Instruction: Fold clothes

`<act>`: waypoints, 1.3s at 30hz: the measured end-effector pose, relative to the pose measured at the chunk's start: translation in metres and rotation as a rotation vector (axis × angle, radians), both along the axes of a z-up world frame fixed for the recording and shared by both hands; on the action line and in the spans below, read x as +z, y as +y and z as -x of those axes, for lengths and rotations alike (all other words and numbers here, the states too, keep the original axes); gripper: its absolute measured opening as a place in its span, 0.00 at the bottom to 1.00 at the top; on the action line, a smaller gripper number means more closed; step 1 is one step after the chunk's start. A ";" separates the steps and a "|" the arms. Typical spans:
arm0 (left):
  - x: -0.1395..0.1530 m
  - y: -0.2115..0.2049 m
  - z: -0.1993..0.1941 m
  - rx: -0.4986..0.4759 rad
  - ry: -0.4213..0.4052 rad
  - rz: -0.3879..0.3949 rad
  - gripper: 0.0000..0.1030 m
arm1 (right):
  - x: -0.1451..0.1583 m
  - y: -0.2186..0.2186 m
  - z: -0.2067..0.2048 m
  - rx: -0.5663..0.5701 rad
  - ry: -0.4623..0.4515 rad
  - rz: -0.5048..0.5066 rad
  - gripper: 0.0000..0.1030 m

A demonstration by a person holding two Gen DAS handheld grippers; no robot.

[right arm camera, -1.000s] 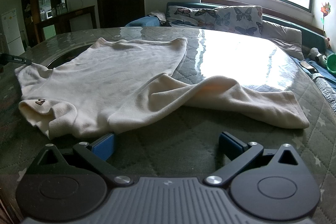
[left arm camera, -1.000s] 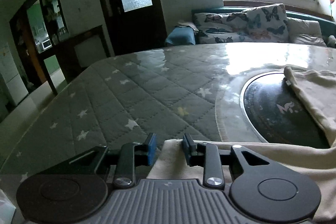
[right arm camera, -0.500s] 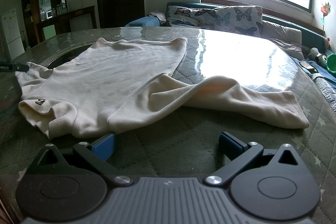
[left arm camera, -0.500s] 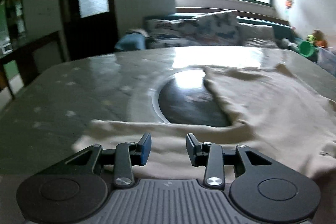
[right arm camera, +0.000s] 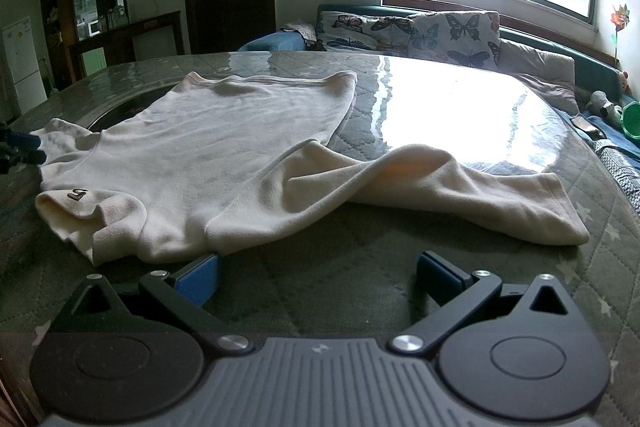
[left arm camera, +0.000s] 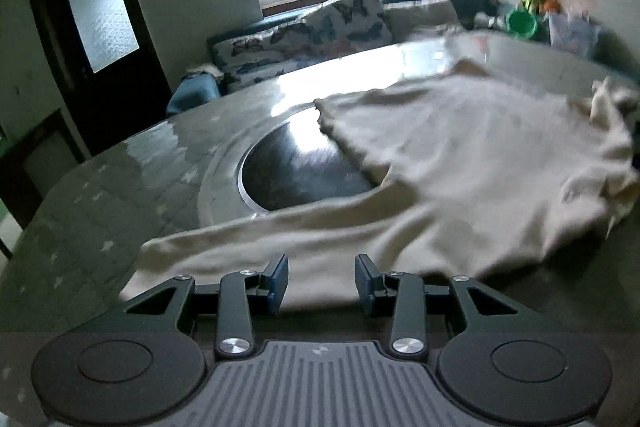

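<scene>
Near me the left claw (left arm camera: 322, 281) has swung round from the bare quilting and now hovers partly open and empty over the sleeve (left arm camera: 248, 251), seemingly ready to grip; the right claw (right arm camera: 318, 277) stays wide open, holding nothing. One cream top (right arm camera: 208, 163) lies spread on the surface (right arm camera: 460, 99), two sleeves out, unfolded

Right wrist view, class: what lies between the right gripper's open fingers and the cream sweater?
Only a bare strip of star-quilted table cover separates the right gripper from the cream sweater, seen in the right wrist view.
</scene>
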State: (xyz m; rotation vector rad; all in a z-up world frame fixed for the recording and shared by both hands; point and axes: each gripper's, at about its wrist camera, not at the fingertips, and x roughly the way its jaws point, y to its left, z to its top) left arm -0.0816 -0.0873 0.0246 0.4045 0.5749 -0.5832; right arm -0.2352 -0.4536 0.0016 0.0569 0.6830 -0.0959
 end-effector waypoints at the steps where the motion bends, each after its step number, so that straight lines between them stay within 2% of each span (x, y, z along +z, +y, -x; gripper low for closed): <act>1: 0.002 -0.002 0.001 -0.005 0.004 0.021 0.39 | 0.000 0.000 0.000 0.000 0.000 0.000 1.00; 4: 0.000 -0.013 0.001 -0.036 0.040 0.059 0.39 | 0.000 0.000 0.000 0.000 0.000 0.000 1.00; 8: -0.010 -0.022 0.006 -0.075 0.033 -0.005 0.39 | 0.000 0.000 0.000 0.000 0.000 -0.001 1.00; 12: -0.004 -0.017 0.007 -0.086 0.041 -0.007 0.42 | 0.001 -0.001 0.000 0.001 0.000 -0.001 1.00; 17: 0.011 -0.027 0.003 -0.097 0.032 0.057 0.46 | 0.001 -0.001 0.000 0.003 0.002 -0.001 1.00; 21: 0.026 -0.056 0.000 -0.185 0.027 0.122 0.49 | 0.002 -0.002 0.000 0.004 0.004 0.000 1.00; 24: 0.036 -0.087 -0.006 -0.291 0.074 0.163 0.49 | 0.002 -0.002 0.001 0.004 0.004 -0.001 1.00; 31: 0.043 -0.155 0.000 -0.484 0.111 0.139 0.49 | 0.004 -0.008 0.005 -0.014 0.009 -0.008 1.00; 34: 0.041 -0.176 0.007 -0.544 0.141 0.124 0.49 | 0.007 -0.019 0.010 -0.068 0.024 0.001 1.00; 39: 0.038 -0.206 0.020 -0.643 0.155 0.099 0.51 | 0.023 -0.057 0.023 -0.208 -0.011 -0.062 1.00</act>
